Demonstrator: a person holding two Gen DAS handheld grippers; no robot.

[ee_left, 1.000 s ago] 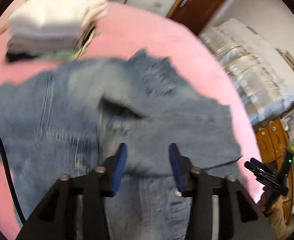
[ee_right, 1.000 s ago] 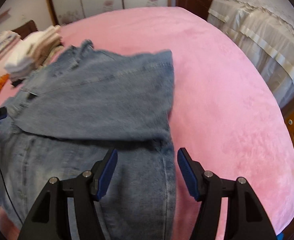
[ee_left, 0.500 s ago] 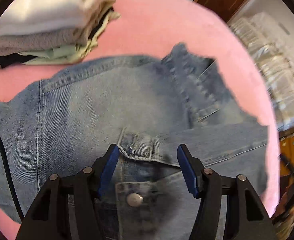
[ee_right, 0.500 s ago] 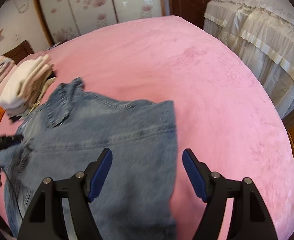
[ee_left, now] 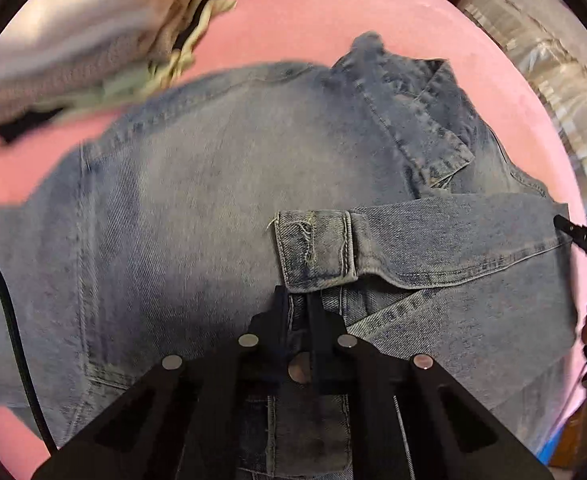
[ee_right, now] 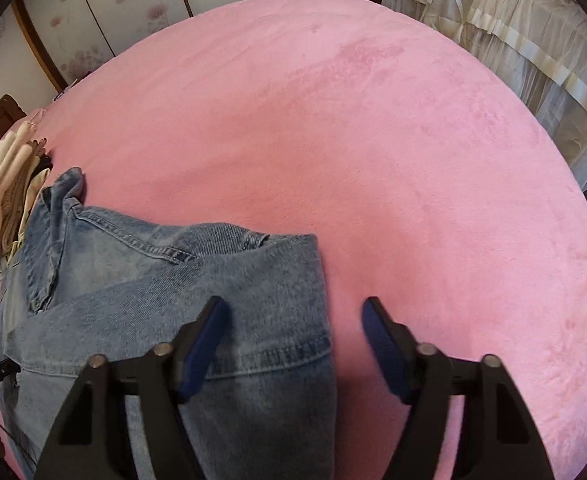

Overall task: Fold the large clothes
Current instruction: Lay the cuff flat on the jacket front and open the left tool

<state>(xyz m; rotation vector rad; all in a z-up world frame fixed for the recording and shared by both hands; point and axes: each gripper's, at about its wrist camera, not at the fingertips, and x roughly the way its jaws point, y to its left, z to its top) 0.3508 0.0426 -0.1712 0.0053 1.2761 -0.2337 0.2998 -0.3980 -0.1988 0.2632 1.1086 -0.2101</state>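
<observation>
Left tool: clamped on denim jacket front edge, lower centre; my right tool gapes empty, just narrowing.
Risk: thin pinch slips, folded sleeve slides off.

My left tongs hide the denim they pinch. The pile of folded clothes is smeared with blur, and the jacket runs off the lower edge.

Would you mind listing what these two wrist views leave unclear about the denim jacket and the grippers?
- Left wrist view: the left gripper is shut on the denim jacket, but its fingers hide the pinched fabric.
- Left wrist view: the stack of folded clothes is motion-blurred.
- Right wrist view: the jacket's lower part runs off the bottom edge behind the open right gripper.
</observation>
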